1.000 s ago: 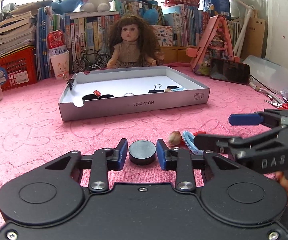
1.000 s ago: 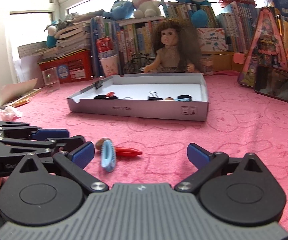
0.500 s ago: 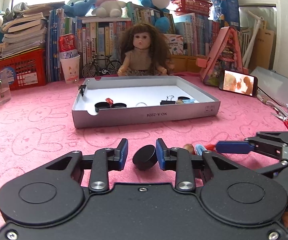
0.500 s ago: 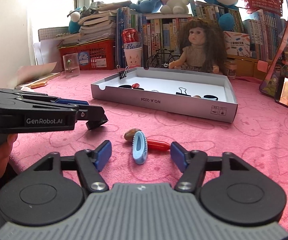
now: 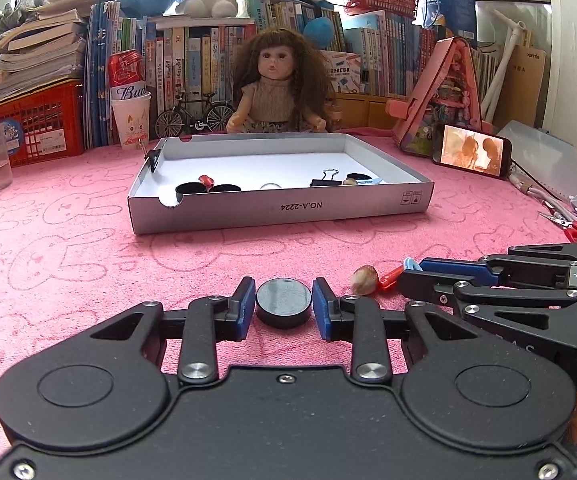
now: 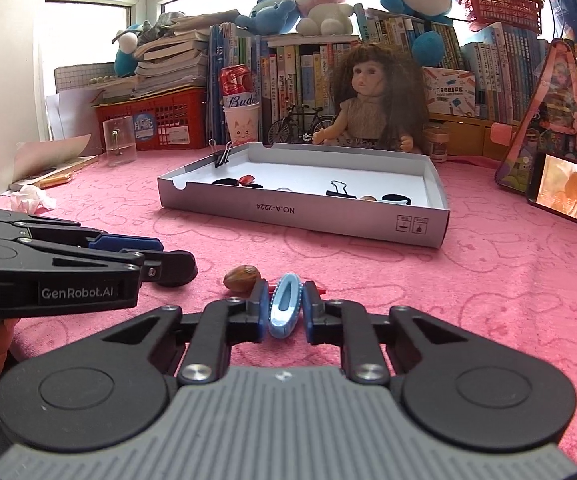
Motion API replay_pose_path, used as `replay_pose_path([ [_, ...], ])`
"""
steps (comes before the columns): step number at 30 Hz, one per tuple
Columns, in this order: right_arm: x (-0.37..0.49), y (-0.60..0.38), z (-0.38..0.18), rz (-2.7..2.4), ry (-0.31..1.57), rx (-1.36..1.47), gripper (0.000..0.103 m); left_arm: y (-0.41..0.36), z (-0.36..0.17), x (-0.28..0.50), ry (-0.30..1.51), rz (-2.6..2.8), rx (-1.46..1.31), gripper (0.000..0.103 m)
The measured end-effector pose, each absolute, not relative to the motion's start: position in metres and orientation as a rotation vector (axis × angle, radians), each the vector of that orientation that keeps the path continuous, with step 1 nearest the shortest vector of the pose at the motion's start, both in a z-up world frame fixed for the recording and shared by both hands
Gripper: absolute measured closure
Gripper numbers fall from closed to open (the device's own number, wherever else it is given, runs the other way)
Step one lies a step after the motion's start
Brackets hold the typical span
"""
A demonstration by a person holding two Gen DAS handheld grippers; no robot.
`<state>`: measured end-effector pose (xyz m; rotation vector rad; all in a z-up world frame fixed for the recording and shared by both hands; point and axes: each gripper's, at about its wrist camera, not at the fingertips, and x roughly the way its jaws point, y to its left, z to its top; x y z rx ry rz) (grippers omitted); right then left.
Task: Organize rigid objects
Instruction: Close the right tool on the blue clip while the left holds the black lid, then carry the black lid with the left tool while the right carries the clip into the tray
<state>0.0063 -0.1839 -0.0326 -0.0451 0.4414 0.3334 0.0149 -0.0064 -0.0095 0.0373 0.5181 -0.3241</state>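
Ahead of both grippers, across the pink cloth (image 5: 88, 264), lies a shallow white box (image 5: 280, 212) with its near wall facing them. Inside it sit black round pieces, a small red item, a ring, a black binder clip (image 5: 325, 178) and a few other small things; a second binder clip (image 6: 221, 157) is clamped on its far-left rim. Behind the box sits a doll (image 5: 278, 88) before a row of books, and a phone (image 5: 471, 155) leans off to the right. Nothing stands between the grippers and the box.

The left gripper (image 5: 284, 304) is partly closed, its blue pads set against both sides of a black round disc (image 5: 284, 302) that lies flat between the fingertips. Just to its right on the cloth rests a brown nut (image 5: 364, 279), with a red pointed piece (image 5: 390, 278) beside it.

The right gripper (image 6: 284, 308) has its jaws drawn almost together, and they pinch a light-blue oval clip (image 6: 284, 306) standing on edge between the pads. The nut lies just left of its fingertips, the red piece shows behind the clip, and the left gripper reaches in from the left, near the nut.
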Motion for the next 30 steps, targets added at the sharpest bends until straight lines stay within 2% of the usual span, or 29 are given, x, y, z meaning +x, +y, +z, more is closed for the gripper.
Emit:
replay_pose_path([
  [8, 0.0071, -0.1846, -0.034, 0.287, 0.444, -0.048, 0.081, -0.0076, -0.0132, 0.0178, 0.532, -0.317, 0.027, 0.071],
  [17, 0.0067, -0.1803, -0.0392, 0.247, 0.437, -0.083, 0.075, -0.0105, -0.0143, 0.0195, 0.526, -0.308, 0.027, 0.073],
  [23, 0.0089, -0.1816, -0.0382, 0.231, 0.438, -0.049, 0.082, -0.0103, -0.0133, 0.02, 0.527, -0.301, 0.018, 0.073],
  [30, 0.0152, -0.1878, -0.0338, 0.214, 0.439, -0.015, 0.082, -0.0099, -0.009, 0.0251, 0.52, -0.278, 0.015, 0.073],
])
